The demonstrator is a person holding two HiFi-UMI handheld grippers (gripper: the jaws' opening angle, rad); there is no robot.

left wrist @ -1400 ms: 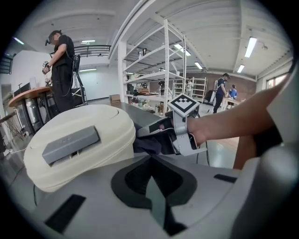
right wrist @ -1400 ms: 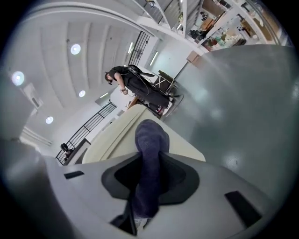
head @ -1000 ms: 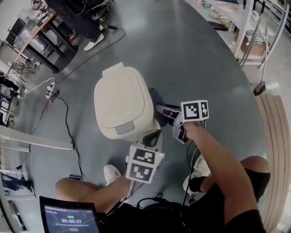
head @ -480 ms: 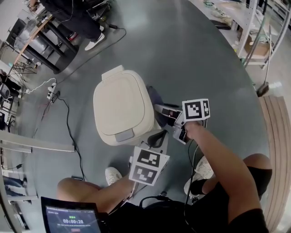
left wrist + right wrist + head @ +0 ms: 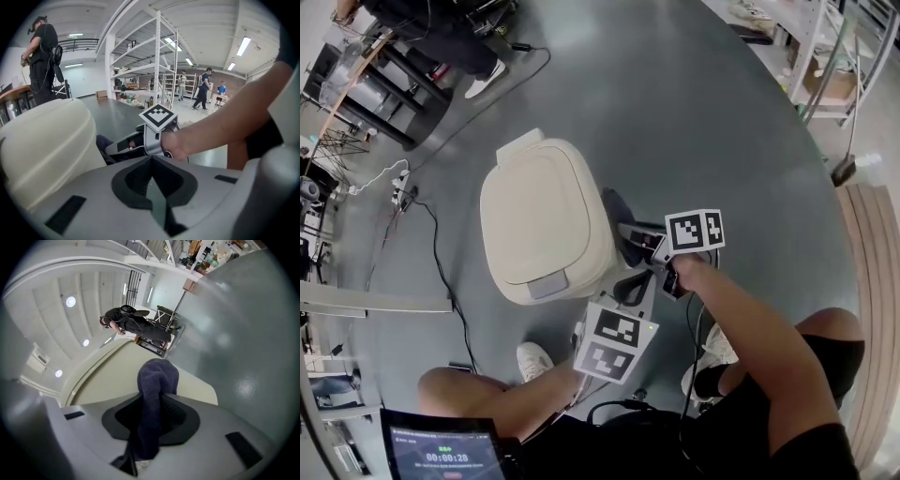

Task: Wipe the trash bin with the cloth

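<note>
The cream trash bin [image 5: 542, 225] stands on the grey floor with its lid down. My right gripper [image 5: 630, 234] is shut on a dark blue cloth [image 5: 614, 211], which it presses against the bin's right side. In the right gripper view the cloth [image 5: 157, 380] bulges out past the jaws of that gripper [image 5: 157, 397] onto the bin's wall [image 5: 112, 376]. My left gripper [image 5: 625, 286] hovers near the bin's front right corner. Its jaws meet with nothing between them [image 5: 151, 161]. From there the bin [image 5: 42, 150] lies to the left and the right gripper's marker cube [image 5: 158, 117] ahead.
Black cables [image 5: 441, 262] run over the floor left of the bin. A person [image 5: 441, 37] stands by a table at the far left. Metal shelving [image 5: 825, 66] fills the far right. A tablet [image 5: 441, 455] and the operator's shoes [image 5: 530, 356] are close in.
The cloth stays against the bin's right side. Both grippers have shifted only slightly, and the head view has drifted a little.
</note>
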